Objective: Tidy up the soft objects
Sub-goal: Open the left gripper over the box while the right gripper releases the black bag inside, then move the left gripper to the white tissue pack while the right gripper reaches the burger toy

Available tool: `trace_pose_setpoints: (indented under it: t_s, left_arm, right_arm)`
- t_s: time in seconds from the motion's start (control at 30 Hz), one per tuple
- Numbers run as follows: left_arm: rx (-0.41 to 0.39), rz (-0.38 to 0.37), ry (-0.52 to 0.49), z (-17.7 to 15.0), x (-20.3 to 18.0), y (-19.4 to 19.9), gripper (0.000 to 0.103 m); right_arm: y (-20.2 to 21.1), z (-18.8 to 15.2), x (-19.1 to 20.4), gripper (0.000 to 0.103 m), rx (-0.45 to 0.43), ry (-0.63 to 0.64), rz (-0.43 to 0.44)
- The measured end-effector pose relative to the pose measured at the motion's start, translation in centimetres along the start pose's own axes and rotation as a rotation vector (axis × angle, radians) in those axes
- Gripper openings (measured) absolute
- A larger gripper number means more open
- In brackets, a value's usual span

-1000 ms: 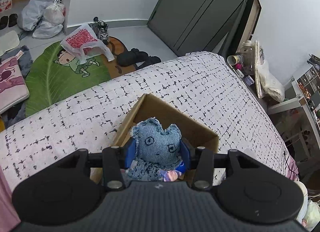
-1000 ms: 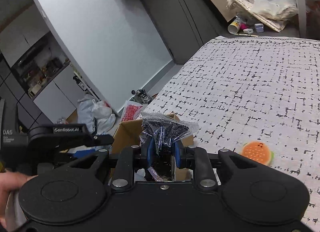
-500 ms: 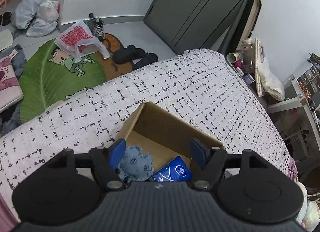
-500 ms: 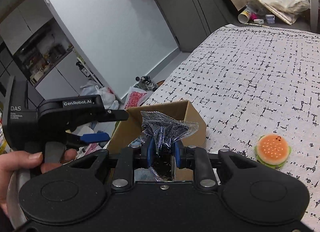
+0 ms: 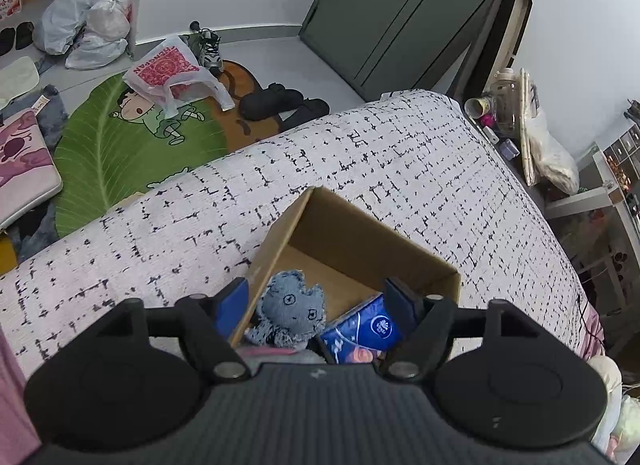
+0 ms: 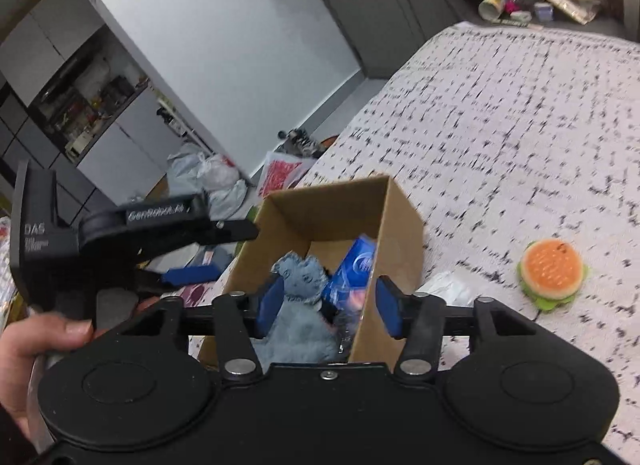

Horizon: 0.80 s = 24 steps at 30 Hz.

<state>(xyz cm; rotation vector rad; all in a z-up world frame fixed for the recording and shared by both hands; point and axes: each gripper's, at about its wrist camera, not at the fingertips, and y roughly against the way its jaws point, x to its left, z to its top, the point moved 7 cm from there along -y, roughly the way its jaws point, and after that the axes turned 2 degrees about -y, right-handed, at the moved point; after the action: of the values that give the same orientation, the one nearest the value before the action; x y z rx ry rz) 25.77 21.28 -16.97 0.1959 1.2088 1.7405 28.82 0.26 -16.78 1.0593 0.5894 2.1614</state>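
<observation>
Both claws hang spread wide and empty over the near end of the cardboard box: the left gripper straddles its left wall, the right gripper its right wall. Inside the box the denim doll lies against the left wall, touching the blue tissue pack; the far half of its floor is bare. The burger plush sits on the bedspread, well right of the box.

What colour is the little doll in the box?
Faded denim blue doll, clearest in the left wrist view.
</observation>
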Motion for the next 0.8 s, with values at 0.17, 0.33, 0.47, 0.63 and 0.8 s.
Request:
trace_pose_setpoints:
  t_s: [0.17,0.33,0.47,0.63,0.8]
  left_arm:
    - [-0.002,0.018,-0.036,-0.7,-0.9,1.0,0.083]
    - [-0.007,0.014,-0.071,-1.5,-2.6,2.0,0.086]
    - [-0.011,0.015,-0.084,-2.1,-4.0,2.7,0.087]
    - [-0.013,0.016,-0.096,-2.9,-5.5,3.3,0.087]
    - [-0.015,0.023,-0.112,-3.7,-7.0,3.6,0.087]
  right_arm:
    - [1.6,0.8,-1.4,0.059,-0.030,-0.028,-0.048]
    - [3.6,1.6,-3.8,0.064,-0.060,-0.094,-0.092]
    - [4.5,1.8,-5.2,0.070,-0.071,-0.131,-0.098]
    - [5.4,1.9,-6.7,0.073,-0.082,-0.175,-0.091]
    - [6.6,2.4,-8.5,0.076,-0.098,-0.256,-0.074]
